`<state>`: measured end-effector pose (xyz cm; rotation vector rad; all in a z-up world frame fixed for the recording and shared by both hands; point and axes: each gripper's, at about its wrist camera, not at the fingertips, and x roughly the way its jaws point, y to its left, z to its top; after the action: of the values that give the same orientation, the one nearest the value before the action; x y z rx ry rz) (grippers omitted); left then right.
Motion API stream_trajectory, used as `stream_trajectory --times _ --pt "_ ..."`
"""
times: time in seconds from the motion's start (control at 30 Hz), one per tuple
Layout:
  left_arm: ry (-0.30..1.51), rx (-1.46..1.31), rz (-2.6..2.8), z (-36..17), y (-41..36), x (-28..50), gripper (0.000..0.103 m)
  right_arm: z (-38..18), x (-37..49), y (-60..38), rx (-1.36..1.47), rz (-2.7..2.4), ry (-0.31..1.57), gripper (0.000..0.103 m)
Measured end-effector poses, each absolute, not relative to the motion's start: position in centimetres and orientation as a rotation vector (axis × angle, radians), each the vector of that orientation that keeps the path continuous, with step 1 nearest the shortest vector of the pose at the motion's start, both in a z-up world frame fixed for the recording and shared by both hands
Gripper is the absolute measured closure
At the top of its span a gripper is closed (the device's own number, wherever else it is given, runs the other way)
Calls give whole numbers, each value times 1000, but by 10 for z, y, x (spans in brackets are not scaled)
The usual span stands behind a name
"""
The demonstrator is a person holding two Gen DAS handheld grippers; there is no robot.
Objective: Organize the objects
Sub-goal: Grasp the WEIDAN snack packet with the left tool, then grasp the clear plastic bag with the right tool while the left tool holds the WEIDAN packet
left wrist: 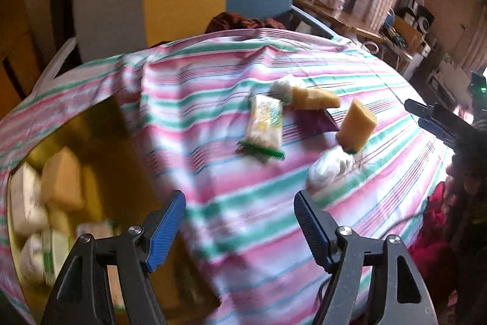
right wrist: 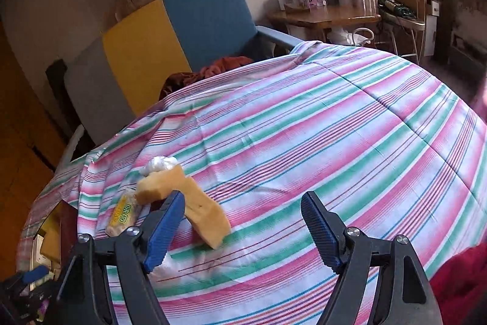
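On the striped cloth (left wrist: 213, 99) lie a green-edged snack packet (left wrist: 264, 124), two yellow sponges (left wrist: 357, 125) (left wrist: 315, 98), a purple packet (left wrist: 324, 122) and two white wrapped balls (left wrist: 330, 168) (left wrist: 281, 87). My left gripper (left wrist: 240, 229) is open and empty, above the cloth between these items and a yellow box (left wrist: 100, 148) holding sponges and packets. My right gripper (right wrist: 243, 229) is open and empty, just right of a yellow sponge (right wrist: 204, 215); another sponge (right wrist: 159, 185), a snack packet (right wrist: 123, 213) and a white ball (right wrist: 158, 163) lie beyond. The right gripper also shows at the right edge of the left wrist view (left wrist: 432, 119).
A grey, yellow and blue chair (right wrist: 170, 35) stands behind the table with a dark red cloth (right wrist: 219, 66) on its seat. A wooden desk (right wrist: 325, 15) with boxes stands by the window. A red garment (right wrist: 462, 279) lies at the near right edge.
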<state>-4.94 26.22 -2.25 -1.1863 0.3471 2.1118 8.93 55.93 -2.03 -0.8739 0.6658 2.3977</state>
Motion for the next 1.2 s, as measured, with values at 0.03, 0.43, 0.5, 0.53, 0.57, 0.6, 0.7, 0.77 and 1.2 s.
stream_trajectory --times 0.03,0.43,0.5,0.53,0.57,0.6,0.7,0.77,1.2 --pt "368 -1187 2113 -25 272 -54 26 -21 89 560 -876 2399 677 24" --pt "500 -1261 2025 -74 360 -106 19 -25 92 568 -869 2407 784 23" --pt "510 -1270 2022 -81 368 -110 19 -27 93 570 -870 2400 808 23" --pt "514 -1269 2020 -84 373 -113 19 -27 93 572 -873 2399 819 23" --pt "521 -1265 2016 -86 377 -115 19 -28 93 573 -874 2397 825 23" --pt "528 -1261 2019 -88 381 -117 19 -29 93 574 -878 2394 831 23" --pt "534 -1261 2019 -94 390 -124 19 -30 92 574 -886 2393 839 23" --pt "511 -1277 2024 -99 391 -129 35 -32 91 574 -894 2389 837 23" --pt "464 -1199 2096 -101 345 -76 60 -39 84 575 -963 2365 810 23"
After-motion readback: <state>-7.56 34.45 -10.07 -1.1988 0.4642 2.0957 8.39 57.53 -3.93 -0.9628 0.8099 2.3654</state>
